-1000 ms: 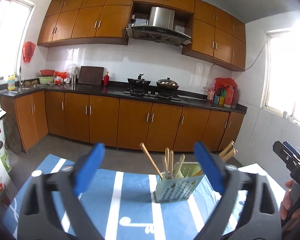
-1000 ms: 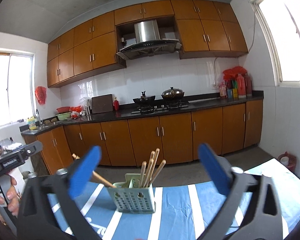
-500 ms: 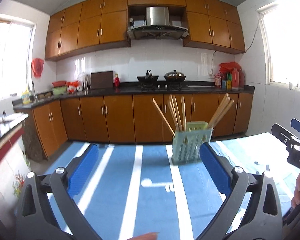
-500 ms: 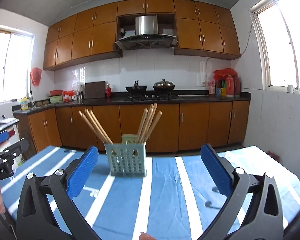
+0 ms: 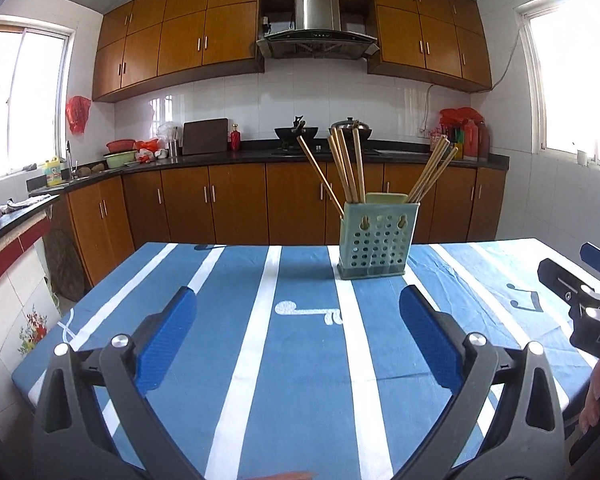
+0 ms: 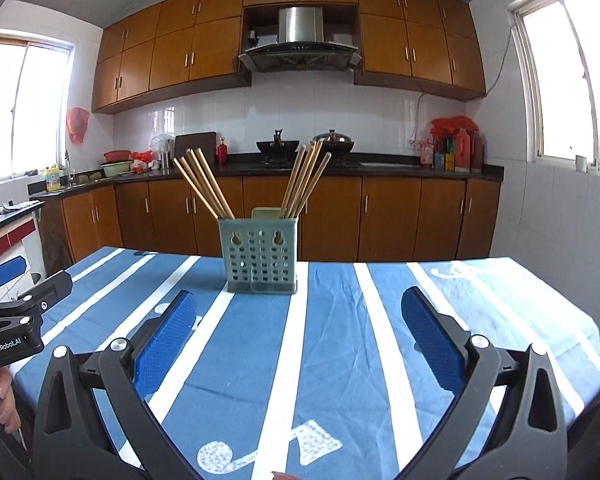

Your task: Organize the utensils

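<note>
A pale green perforated utensil holder (image 5: 374,240) stands upright on the blue striped tablecloth (image 5: 300,360), and it shows in the right wrist view too (image 6: 260,256). Several wooden chopsticks (image 5: 346,168) lean out of it in two bunches (image 6: 304,178). My left gripper (image 5: 298,336) is open and empty, low over the cloth, short of the holder. My right gripper (image 6: 298,336) is open and empty, also short of the holder. Each gripper shows at the edge of the other's view: the right one (image 5: 592,304), the left one (image 6: 16,308).
The table's far edge (image 6: 380,262) lies just behind the holder. Its left edge (image 5: 72,320) drops to a tiled floor. Wooden kitchen cabinets (image 5: 236,204) and a dark counter with pans (image 5: 300,134) run along the back wall.
Both grippers have dropped and levelled out, from tilted above the holder to low over the cloth. The holder now stands higher in both views. Both stayed open.
</note>
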